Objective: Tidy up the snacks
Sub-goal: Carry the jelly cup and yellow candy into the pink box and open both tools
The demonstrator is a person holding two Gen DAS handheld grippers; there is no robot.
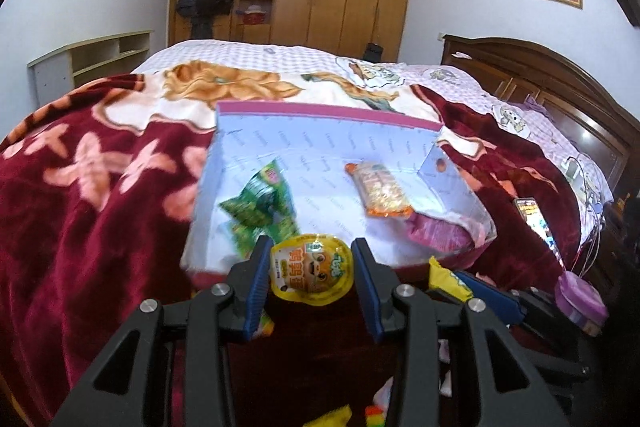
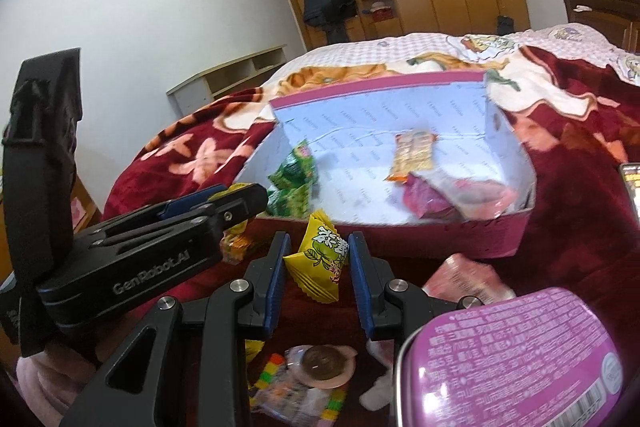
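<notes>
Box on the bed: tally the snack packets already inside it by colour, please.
Inside the box:
Green packets: 2, possibly more, bunched together
Orange packet: 1
Pink/magenta packets: 2, overlapping
Total: 5, approximate

Purple tin (image 2: 516, 359) cut off by frame edge; pink packet (image 2: 466, 277) blurred (print unreadable).

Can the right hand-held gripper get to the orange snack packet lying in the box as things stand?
Probably not yet: the right hand-held gripper already has a yellow snack packet between its fingers. The orange snack packet lies uncovered in the open-topped box, so the path itself looks free.
</notes>
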